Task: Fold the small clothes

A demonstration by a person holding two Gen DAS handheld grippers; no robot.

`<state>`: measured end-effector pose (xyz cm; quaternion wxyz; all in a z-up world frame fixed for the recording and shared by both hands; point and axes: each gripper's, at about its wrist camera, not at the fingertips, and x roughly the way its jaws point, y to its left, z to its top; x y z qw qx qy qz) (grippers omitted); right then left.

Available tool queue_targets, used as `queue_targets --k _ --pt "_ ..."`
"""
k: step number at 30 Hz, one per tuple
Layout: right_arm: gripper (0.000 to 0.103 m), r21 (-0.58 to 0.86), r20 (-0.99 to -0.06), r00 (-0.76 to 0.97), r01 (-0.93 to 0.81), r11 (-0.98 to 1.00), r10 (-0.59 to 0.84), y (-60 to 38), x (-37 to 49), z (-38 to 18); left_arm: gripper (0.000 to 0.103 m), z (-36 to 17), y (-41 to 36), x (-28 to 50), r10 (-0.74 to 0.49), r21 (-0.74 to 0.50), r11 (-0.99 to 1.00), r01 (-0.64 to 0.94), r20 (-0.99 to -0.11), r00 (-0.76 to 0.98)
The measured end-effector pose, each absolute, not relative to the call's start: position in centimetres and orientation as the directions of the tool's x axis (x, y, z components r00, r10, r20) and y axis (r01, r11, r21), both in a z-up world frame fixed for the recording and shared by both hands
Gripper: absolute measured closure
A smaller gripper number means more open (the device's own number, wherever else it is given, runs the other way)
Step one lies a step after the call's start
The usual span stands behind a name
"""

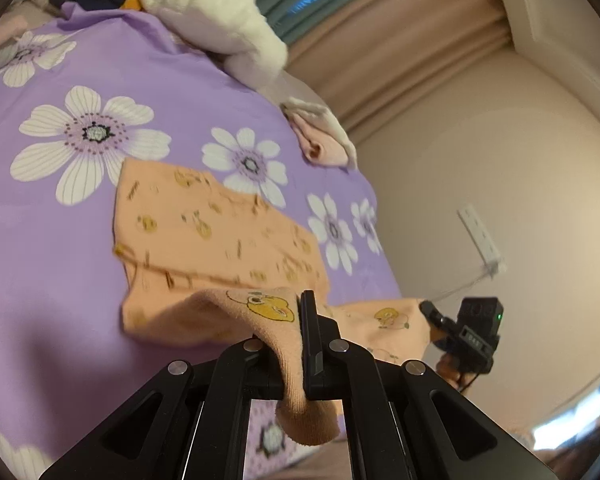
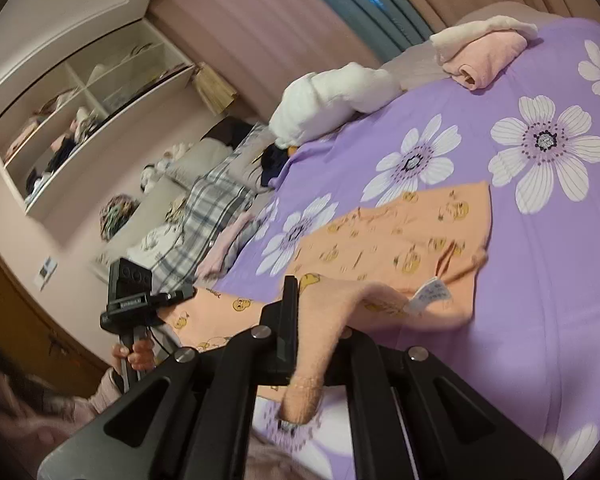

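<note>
left gripper point(image 1: 302, 344) clamped on orange garment point(image 1: 216, 228), right gripper point(image 2: 300, 332) likewise, purple floral sheet point(image 1: 172, 92)

The orange garment point(image 1: 220, 232) is soft matt knit cloth with printed yellow figures. The purple floral bedsheet point(image 1: 60, 240) looks smooth and faintly sheeny. Both the left gripper point(image 1: 302, 344) and right gripper point(image 2: 300, 340) are matt black plastic with shiny metal pins.

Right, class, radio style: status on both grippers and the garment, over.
Left gripper shut on orange garment. Right gripper shut on it too. Near edge lifted, rest flat on bedsheet. Nothing in the way.
</note>
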<state>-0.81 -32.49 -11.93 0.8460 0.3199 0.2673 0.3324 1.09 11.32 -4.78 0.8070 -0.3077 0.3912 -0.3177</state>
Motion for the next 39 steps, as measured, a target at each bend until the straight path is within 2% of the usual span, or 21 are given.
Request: queue_targets --k 11,26,29,30,31,33,34,35,37,39 --pt "0.098 0.779 -0.299 0.64 -0.265 0.569 0.708 -33.1 10.8 -13.5 0.102 -7.1 11.5 10.5 -0.707 -0.746 0.646 0.163 -0.503 0.497" --pt "0.096 0.816 -0.491 0.544 0.016 0.578 0.68 -33.4 21.1 -20.4 0.102 -14.7 10.3 20.0 -0.668 -0.729 0.682 -0.064 -0.656 0.352" --pt "0.092 0.829 -0.514 0.502 0.082 0.554 0.696 -33.6 22.1 -21.8 0.102 -15.9 10.6 20.8 -0.683 -0.74 0.66 -0.13 -0.663 0.309" --pt "0.087 0.834 -0.518 0.49 0.108 0.541 0.701 -33.7 22.4 -22.2 0.102 -16.1 10.7 21.0 -0.694 -0.752 0.642 -0.146 -0.652 0.306" --pt "0.075 0.839 -0.52 0.48 0.131 0.528 0.707 -33.9 22.6 -22.5 0.102 -16.4 11.0 21.4 -0.709 -0.769 0.615 -0.173 -0.636 0.305" --pt "0.058 0.862 -0.501 0.465 0.188 0.471 0.73 -34.5 23.0 -23.2 0.086 -17.0 11.5 21.9 -0.739 -0.796 0.562 -0.225 -0.606 0.296" --pt "0.058 0.883 -0.468 0.467 0.213 0.418 0.75 -34.9 23.3 -23.5 0.067 -17.4 11.8 22.3 -0.758 -0.813 0.525 -0.253 -0.582 0.295" --pt "0.058 0.891 -0.454 0.468 0.227 0.394 0.758 -35.2 23.5 -23.7 0.054 -17.6 12.2 22.5 -0.767 -0.823 0.495 -0.277 -0.564 0.305" --pt "0.057 0.91 -0.412 0.489 0.268 0.317 0.769 -36.1 23.9 -24.1 0.052 -18.0 13.0 22.9 -0.778 -0.844 0.426 -0.326 -0.526 0.344" --pt "0.055 0.921 -0.382 0.513 0.278 0.272 0.769 -36.9 24.2 -24.1 0.052 -17.9 13.5 23.4 -0.765 -0.845 0.411 -0.342 -0.524 0.375"
